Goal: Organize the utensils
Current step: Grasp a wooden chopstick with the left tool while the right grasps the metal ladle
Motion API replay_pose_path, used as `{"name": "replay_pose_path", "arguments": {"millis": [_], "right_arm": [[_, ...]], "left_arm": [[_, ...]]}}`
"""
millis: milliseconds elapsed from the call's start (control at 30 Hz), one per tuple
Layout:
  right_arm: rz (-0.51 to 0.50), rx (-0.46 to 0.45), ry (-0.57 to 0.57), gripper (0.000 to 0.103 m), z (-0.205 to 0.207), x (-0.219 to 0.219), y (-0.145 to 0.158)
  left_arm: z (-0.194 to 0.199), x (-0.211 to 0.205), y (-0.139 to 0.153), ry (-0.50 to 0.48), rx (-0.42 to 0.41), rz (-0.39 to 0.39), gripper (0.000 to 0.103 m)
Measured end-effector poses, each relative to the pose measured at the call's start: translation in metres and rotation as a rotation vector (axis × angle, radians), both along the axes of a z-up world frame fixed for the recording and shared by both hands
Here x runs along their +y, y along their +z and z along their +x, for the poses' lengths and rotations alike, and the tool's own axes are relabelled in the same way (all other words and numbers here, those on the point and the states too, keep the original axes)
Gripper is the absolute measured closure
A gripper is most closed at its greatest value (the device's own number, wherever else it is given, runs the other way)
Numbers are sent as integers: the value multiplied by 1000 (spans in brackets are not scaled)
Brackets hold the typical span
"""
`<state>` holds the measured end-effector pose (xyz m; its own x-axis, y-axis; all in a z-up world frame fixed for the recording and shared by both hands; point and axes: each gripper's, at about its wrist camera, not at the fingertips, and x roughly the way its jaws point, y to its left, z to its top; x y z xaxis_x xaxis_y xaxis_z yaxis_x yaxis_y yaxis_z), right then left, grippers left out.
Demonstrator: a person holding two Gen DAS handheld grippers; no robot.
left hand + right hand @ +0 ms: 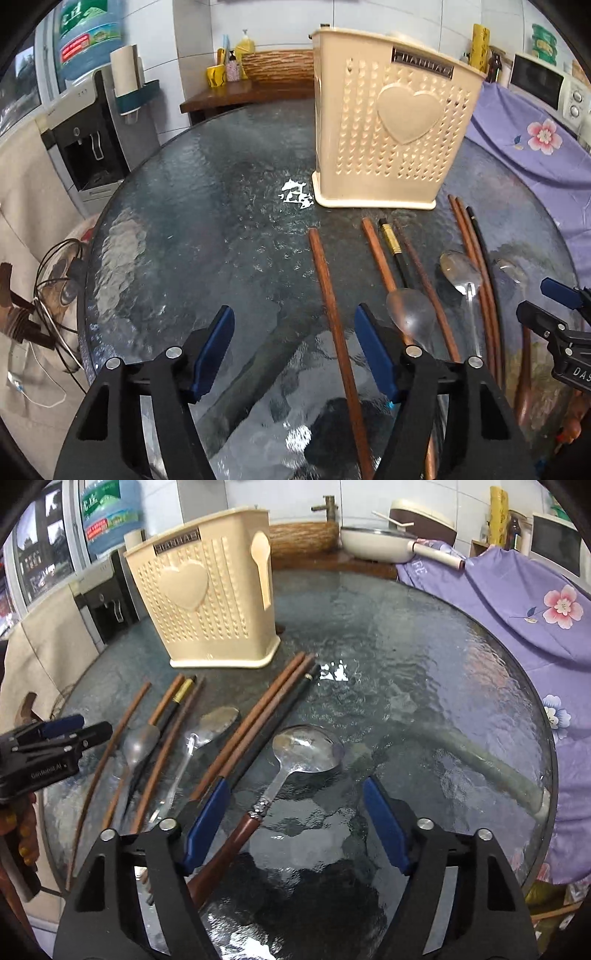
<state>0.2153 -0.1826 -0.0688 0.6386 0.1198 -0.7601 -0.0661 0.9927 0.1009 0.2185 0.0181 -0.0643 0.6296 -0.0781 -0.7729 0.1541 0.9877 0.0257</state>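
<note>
Utensils lie loose on the glass bench (207, 229) before the cream holder (391, 129); both grippers, left gripper (293, 350) and right gripper (295, 823), hang open and empty, so the right should straddle the wood-handled spoon (295, 753) at its neck before closing.

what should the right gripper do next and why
Probably lower the right gripper onto the big spoon: its brown handle lies between the open jaws, nothing is held, and the holder stands upright behind.

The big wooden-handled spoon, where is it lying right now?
In the right wrist view, the big spoon lies on the glass table, right of the chopsticks, its handle between the open right gripper fingers.
</note>
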Motion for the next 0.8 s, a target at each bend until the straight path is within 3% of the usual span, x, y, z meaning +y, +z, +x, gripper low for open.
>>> {"name": "replay_pose_path", "arguments": {"millis": [400,800], "right_arm": [[5,53,-12,51,26,-4,-6],[35,108,9,47,48,3,-1]], "left_arm": [[25,-12,-8,-12,39,27,43],[51,-20,-5,-45,77,13,58]]}}
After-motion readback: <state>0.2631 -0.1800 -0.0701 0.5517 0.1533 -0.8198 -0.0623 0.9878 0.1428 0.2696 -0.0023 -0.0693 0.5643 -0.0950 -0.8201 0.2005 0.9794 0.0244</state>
